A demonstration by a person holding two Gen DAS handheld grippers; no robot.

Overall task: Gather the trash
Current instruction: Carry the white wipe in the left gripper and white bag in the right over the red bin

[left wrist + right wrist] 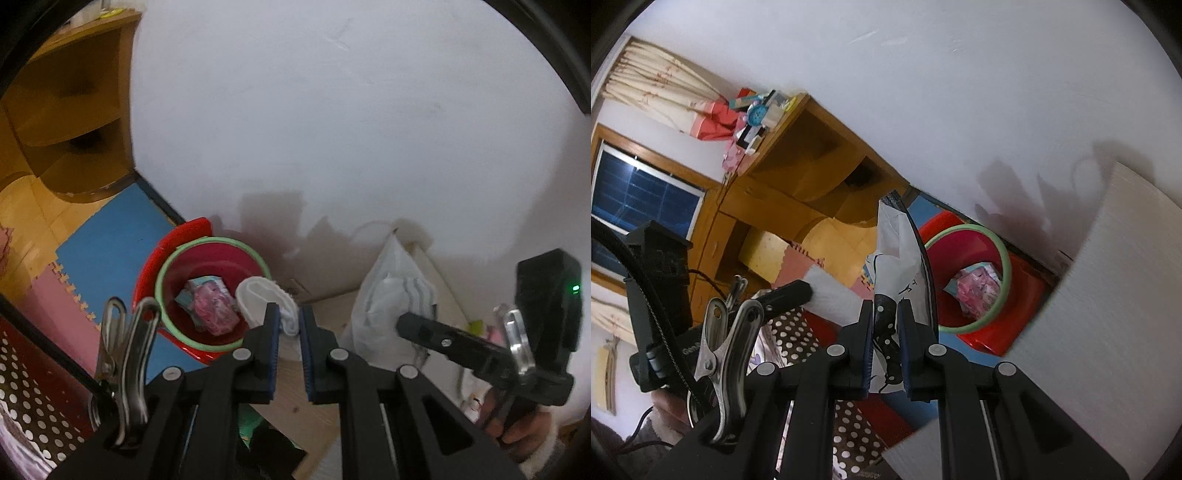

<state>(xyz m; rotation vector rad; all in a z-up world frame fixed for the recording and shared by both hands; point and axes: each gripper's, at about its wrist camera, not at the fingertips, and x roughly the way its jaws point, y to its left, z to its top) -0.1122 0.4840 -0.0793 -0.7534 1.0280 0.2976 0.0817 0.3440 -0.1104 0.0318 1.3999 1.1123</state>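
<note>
A red bin point(173, 254) with a green rim stands on the floor by the wall and holds a pink crumpled wrapper point(212, 304). My left gripper point(288, 317) is shut on a white crumpled tissue point(264, 299) and holds it beside the bin's rim. In the right wrist view my right gripper point(885, 314) is shut on a white and black wrapper point(897, 243), held up to the left of the bin point(1023, 291). The right gripper also shows in the left wrist view point(406, 321), touching a white plastic bag point(384, 280).
A pale tabletop point(1108, 295) lies under and right of the grippers. A wooden shelf unit point(70, 122) stands at the left by the wall. Blue, pink and yellow foam mats point(107, 240) cover the floor. A red dotted cloth point(33, 391) lies at lower left.
</note>
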